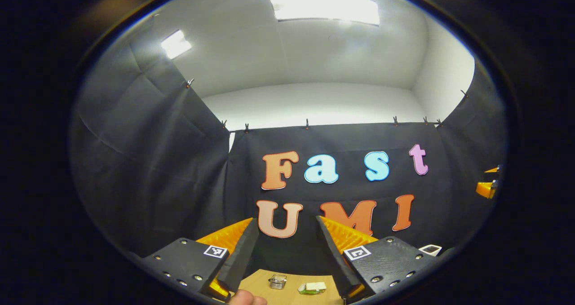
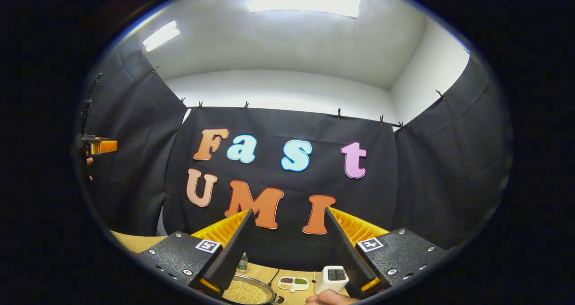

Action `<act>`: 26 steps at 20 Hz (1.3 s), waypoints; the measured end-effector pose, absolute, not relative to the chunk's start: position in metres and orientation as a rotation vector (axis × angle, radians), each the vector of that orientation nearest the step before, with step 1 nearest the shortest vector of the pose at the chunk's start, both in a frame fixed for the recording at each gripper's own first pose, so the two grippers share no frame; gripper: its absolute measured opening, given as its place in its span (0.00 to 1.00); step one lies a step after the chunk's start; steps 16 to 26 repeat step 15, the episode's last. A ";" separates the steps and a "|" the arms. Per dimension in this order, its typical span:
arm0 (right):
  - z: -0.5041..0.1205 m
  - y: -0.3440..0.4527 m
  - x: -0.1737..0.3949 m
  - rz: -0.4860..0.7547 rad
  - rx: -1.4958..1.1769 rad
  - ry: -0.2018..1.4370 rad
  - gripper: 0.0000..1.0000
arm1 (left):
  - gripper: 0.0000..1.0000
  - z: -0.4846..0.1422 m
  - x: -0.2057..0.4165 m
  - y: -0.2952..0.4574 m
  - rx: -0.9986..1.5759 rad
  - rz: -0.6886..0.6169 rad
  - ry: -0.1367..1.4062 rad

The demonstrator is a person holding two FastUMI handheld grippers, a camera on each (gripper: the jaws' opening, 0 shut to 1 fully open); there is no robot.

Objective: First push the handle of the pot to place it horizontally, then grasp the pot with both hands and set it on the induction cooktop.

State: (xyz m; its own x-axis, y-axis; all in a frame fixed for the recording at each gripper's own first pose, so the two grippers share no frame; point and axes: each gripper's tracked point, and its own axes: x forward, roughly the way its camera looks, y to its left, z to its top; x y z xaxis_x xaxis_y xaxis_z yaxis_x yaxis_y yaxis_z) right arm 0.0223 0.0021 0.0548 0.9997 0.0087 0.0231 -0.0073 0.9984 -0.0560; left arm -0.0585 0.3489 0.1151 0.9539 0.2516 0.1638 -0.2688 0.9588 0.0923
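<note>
No word or number is legible. Square black-and-white marker tags (image 1: pixel 215 251) (patterns, not letters) sit on the finger mounts of the left gripper (image 1: pixel 286 220) and the right gripper (image 2: pixel 289 211). The white device (image 2: pixel 331 278) has a display too small to read.

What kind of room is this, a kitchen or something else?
Probably a recording booth, not a real kitchen. Black cloth is clipped up as walls under a plain white ceiling, and a wooden table holds a pot of grains. Both tongs, left and right, are open.
</note>
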 end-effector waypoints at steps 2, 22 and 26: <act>0.059 0.006 0.014 0.015 -0.051 -0.047 0.97 | 0.76 0.113 -0.065 0.343 0.148 0.280 -0.150; 0.048 0.021 0.003 0.025 -0.104 -0.073 0.95 | 0.79 0.082 -0.059 0.331 0.198 0.257 -0.115; 0.048 0.021 0.003 0.025 -0.104 -0.073 0.95 | 0.79 0.082 -0.059 0.331 0.198 0.257 -0.115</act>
